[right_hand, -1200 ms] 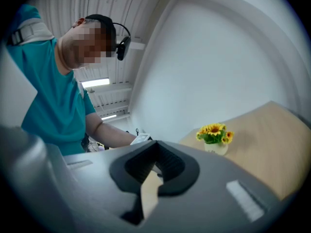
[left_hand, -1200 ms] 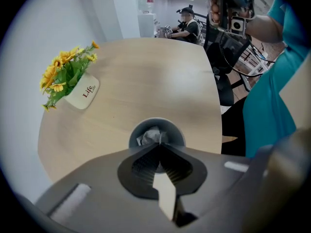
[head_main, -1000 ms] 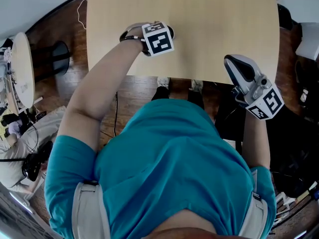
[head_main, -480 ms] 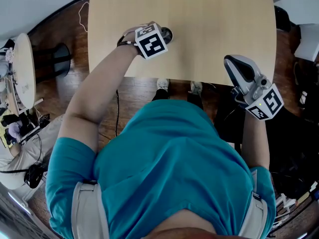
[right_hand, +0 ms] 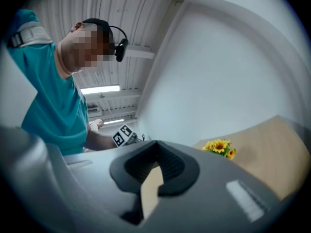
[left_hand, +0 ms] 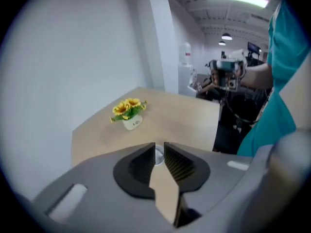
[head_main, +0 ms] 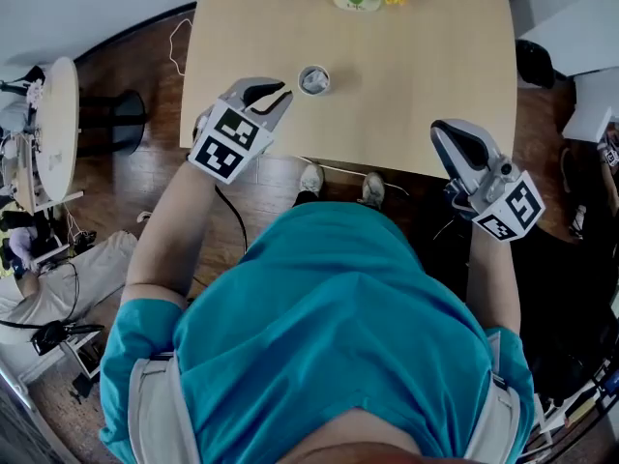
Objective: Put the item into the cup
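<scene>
Cup stands on the table, at two o'clock of the left claw, whose empty jaws are closing. The right claw, at four o'clock, is closed and empty.

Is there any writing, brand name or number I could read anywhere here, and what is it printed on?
No text here can be read.
White sunflower pot: a small dark print on its front, too blurred to read.
Left marker cube: black-and-white square patterns only, no letters or digits.
Right marker cube: the same kind of pattern, no letters or digits.
Wooden table: no print visible.
</scene>
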A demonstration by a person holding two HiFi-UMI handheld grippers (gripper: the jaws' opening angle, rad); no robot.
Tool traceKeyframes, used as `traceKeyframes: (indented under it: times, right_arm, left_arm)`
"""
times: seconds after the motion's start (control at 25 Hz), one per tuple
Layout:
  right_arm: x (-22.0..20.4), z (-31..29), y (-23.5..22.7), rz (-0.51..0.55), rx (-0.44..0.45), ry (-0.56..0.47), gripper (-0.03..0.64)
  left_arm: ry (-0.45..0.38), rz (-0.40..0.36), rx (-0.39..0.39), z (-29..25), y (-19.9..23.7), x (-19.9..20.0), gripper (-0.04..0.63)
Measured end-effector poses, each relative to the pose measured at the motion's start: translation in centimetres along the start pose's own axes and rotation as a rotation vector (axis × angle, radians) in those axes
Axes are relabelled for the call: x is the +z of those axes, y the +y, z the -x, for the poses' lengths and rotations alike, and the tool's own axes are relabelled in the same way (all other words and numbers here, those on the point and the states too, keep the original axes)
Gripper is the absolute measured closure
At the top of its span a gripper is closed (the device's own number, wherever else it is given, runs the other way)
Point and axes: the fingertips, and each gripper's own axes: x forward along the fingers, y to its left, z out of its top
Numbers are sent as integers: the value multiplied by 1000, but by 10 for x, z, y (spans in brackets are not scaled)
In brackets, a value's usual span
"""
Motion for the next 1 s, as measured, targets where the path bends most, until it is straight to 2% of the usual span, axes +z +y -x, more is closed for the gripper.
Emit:
traceKeyframes:
  times: [0.16,0.24,0.32,0.48,0.6,0.76,1.0]
  right_arm:
    - [19,2,20,2,19,-15,617]
    - [22,4,51,3,22,-39,617]
    - [24,5,84,17,25,-55,617]
    - [28,3,129,57,3,-57,617]
    - [31,-5,166,86,-33,-51,617]
    - [38,-10,239,140,-70,-45,617]
    - [42,-4,328,175,-70,-41,617]
  left_arm:
    - [-278,78,53,85,-24,38,585]
    - [-358,86,53,123,-48,34,591]
    - [-417,86,54,156,-66,23,591]
    - [-528,109,54,200,-74,-5,591]
    - [-586,98,43,231,-86,-42,591]
    - [-698,85,32,289,-112,-98,591]
    - [-812,198,48,363,-141,-151,591]
